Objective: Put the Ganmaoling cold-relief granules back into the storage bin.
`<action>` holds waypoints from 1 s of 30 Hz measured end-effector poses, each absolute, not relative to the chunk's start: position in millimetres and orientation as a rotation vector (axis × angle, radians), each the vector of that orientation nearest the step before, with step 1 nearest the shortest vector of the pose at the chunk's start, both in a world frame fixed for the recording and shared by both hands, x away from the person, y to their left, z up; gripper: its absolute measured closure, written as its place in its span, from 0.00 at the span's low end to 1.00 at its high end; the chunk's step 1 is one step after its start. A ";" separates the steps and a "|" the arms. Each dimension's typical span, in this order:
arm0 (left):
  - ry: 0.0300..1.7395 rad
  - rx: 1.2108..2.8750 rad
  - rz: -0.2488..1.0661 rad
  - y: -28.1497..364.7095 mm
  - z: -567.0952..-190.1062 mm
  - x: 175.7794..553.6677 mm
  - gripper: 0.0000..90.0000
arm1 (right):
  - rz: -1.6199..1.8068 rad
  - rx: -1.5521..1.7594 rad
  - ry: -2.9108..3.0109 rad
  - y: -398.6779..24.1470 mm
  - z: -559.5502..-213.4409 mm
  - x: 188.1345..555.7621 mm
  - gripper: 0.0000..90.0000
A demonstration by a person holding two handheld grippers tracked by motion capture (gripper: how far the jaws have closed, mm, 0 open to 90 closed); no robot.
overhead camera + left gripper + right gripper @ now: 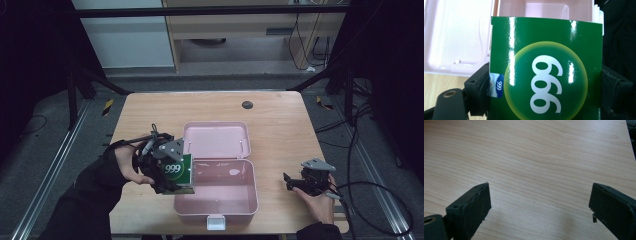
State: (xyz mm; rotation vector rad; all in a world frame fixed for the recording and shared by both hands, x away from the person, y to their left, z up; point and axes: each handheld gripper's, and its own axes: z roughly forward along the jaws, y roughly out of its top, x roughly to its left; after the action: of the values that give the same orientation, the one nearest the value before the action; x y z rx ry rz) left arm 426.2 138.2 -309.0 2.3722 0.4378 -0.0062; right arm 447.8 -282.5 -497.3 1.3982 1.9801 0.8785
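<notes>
Green box [546, 72] pinched in left claw [172, 177], seemingly above pink case [248, 202], right claw [539, 212] spread

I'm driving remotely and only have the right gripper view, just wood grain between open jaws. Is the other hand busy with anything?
Observer: Yes. The left gripper is shut on a green box marked 999.
Operator: Where is that box?
Observer: At the left rim of an open pink lunchbox, mid-table, with the lid folded back behind it.
Operator: Anything in the lunchbox yet?
Observer: It looks empty.
Operator: And where am I?
Observer: The right gripper is low over bare table, right of the lunchbox, jaws pointing toward it.
</notes>
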 end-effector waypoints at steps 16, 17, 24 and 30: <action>0.370 2.392 -0.018 113.9 -311.3 428.7 0.16 | 0.875 1.393 1.983 -282.5 -497.9 448.2 0.05; 0.365 2.395 -0.025 112.6 -312.0 428.6 0.16 | 0.874 1.391 1.983 -282.5 -498.1 448.3 0.05; 0.355 2.398 -0.041 104.9 -318.5 429.3 0.16 | 0.878 1.398 1.985 -281.7 -498.4 448.1 0.05; 0.379 2.391 -0.052 102.0 -327.7 428.7 0.16 | 0.874 1.395 1.989 -281.7 -498.9 448.2 0.05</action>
State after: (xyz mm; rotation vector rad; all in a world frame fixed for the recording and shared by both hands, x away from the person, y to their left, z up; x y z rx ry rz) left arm 428.7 102.0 -327.7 2.3907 0.3788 -0.0524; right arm 448.2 -281.7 -498.9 1.3948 1.9889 0.8742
